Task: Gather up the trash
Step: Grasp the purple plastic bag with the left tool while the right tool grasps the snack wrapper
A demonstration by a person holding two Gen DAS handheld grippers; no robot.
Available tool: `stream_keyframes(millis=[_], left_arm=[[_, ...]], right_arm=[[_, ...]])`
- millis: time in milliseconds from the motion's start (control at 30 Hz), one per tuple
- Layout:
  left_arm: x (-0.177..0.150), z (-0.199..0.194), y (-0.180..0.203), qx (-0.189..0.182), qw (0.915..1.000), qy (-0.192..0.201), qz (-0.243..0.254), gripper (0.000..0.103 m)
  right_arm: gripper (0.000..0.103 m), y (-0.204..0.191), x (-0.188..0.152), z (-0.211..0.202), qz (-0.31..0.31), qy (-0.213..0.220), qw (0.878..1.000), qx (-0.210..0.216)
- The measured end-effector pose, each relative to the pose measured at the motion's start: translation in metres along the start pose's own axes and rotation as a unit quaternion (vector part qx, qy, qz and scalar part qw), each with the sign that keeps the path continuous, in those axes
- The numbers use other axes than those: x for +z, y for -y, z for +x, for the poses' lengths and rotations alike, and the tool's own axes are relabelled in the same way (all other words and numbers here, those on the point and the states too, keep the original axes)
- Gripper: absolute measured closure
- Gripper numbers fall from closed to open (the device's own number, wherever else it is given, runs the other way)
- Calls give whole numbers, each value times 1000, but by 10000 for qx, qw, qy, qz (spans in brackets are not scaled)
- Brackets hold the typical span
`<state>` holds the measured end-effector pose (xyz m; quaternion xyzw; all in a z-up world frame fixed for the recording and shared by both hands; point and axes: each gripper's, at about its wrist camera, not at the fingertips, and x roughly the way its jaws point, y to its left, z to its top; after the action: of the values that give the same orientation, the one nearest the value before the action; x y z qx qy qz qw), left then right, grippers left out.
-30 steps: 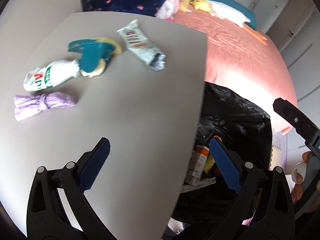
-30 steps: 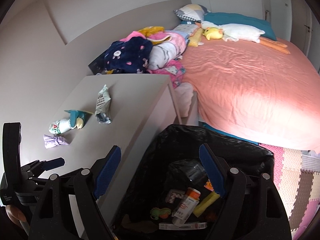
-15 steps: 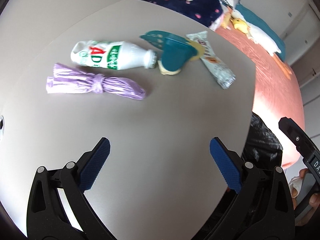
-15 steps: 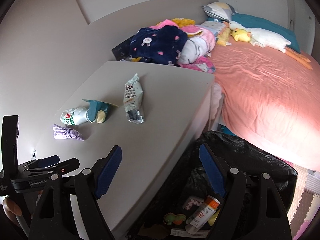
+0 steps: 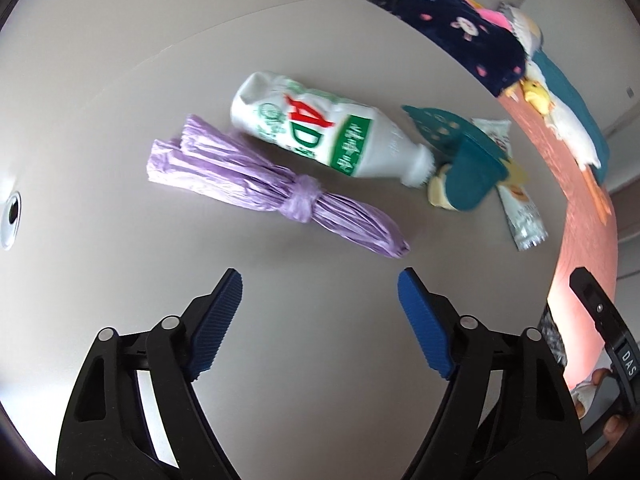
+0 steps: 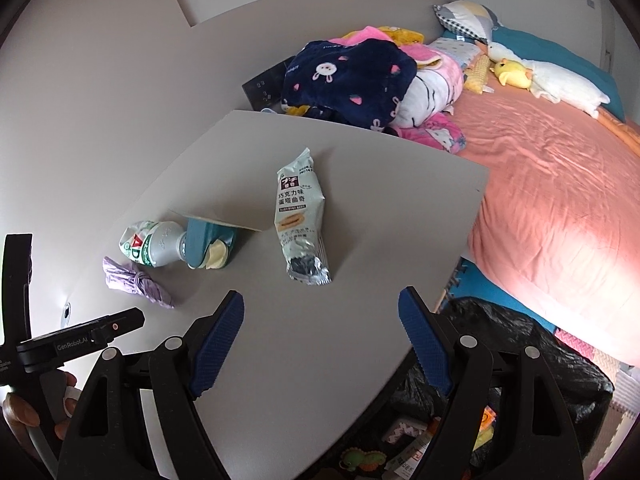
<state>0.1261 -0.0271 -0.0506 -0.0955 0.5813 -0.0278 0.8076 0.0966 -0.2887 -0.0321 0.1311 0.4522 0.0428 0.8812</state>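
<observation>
With both claws spread, the left gripper [image 5: 320,280] should probably straddle the purple bag's [image 5: 276,188] knot squarely.

Both wrists — table [image 5: 320,360] from above

Grey table [image 6: 360,320]: bottle [image 5: 320,132], wrapper [image 6: 298,216].

one bottle [image 5: 320,132], one wrapper [image 6: 298,216], one knotted bag [image 5: 276,188]
</observation>
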Motion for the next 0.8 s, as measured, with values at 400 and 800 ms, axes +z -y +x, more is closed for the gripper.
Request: stream_keyframes(millis=[400,800], left_arm=[[24,13,-30,-232,9955,-10,-914,32],[45,26,-29,162,9953,-25,-955,43]], right_arm=[[22,-6,29,38,30,-9,10000,42],[44,-14,49,86,-186,-385,9986,-320]])
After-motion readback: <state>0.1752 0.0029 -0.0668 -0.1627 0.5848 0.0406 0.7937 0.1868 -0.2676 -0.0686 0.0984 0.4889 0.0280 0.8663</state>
